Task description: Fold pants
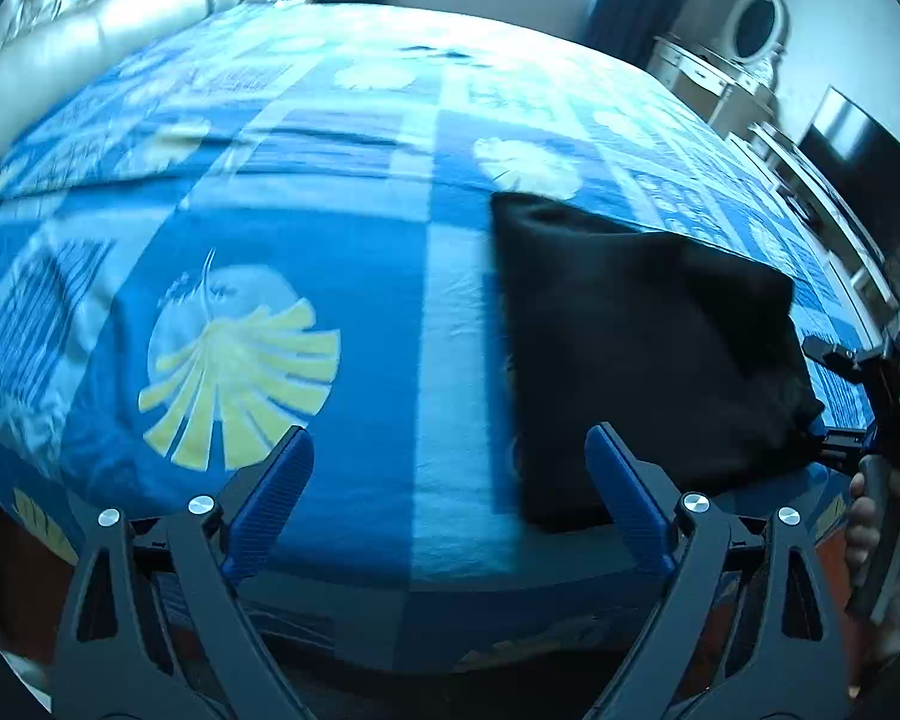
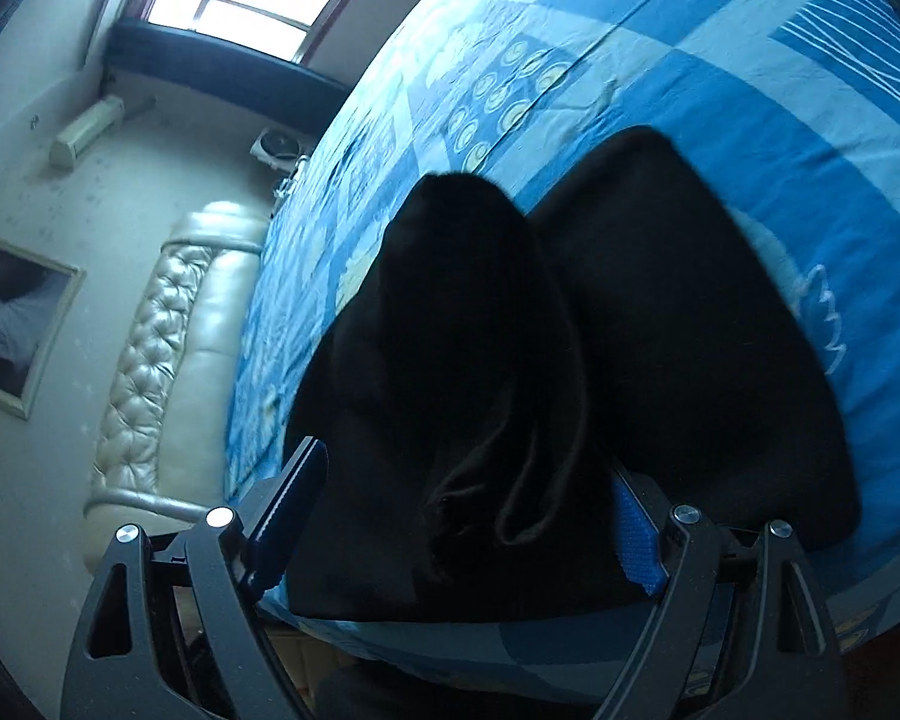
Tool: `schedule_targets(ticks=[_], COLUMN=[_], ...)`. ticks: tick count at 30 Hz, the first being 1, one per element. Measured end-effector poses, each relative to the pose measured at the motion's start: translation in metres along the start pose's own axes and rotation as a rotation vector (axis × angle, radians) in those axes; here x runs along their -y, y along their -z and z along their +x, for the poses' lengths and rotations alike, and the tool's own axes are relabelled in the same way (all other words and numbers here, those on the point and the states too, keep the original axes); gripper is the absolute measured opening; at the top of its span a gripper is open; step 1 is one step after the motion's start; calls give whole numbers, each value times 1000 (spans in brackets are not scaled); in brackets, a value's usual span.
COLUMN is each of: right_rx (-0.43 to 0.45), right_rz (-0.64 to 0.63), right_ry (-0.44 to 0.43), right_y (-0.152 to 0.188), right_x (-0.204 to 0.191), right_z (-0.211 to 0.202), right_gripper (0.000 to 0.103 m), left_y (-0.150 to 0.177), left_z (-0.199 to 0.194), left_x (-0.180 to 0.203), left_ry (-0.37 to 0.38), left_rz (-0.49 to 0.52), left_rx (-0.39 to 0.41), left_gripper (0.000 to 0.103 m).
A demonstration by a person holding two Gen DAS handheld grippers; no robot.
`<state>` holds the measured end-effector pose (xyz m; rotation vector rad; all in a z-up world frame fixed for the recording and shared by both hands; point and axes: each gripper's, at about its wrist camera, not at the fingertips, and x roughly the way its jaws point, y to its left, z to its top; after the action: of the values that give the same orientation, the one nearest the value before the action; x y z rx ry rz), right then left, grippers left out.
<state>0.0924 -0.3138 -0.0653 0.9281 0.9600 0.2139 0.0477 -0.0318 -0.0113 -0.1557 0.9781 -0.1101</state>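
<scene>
Black pants (image 1: 648, 348), folded into a compact bundle near the bed (image 1: 330, 330) edge. Left tool (image 1: 450, 468) spread, empty, beside them; right tool (image 2: 468, 516) spread around bunched cloth, apparently not pinching. Folding seems nearly done; next calls for flattening.

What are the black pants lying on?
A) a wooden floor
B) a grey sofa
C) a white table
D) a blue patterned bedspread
D: the black pants lie folded on the blue patterned bedspread, which shows all around the dark cloth in both wrist views.
</scene>
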Motion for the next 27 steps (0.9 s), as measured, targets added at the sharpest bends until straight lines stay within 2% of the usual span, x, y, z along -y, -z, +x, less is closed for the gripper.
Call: schedule_targets(ticks=[1, 2, 4, 10, 12, 16, 20, 27], right_rx=[-13, -39, -31, 64, 86, 78, 48, 41], right_rz=[-25, -27, -32, -114, -126, -76, -23, 32], right_ry=[19, 26, 30, -31, -17, 28, 71, -8], right_y=[1, 1, -2, -13, -15, -17, -12, -10], right_x=[-5, -7, -9, -29, -26, 2, 29, 50], right_z=[5, 10, 7, -41, -52, -52, -34, -35], right_gripper=[41, 28, 18, 14, 14, 14, 14, 14], left_y=[2, 4, 7, 10, 9, 7, 9, 13], left_z=[0, 2, 3, 0, 1, 12, 23, 37], left_x=[-4, -8, -13, -8, -2, 8, 17, 20], left_ry=[3, 9, 24, 54, 60, 58, 45, 28], left_rz=[-13, -35, -61, -76, -70, -65, -55, -51], left_rx=[-5, -13, -27, -23, -22, -41, -62, -89], left_gripper=[92, 92, 92, 92, 92, 92, 92, 92])
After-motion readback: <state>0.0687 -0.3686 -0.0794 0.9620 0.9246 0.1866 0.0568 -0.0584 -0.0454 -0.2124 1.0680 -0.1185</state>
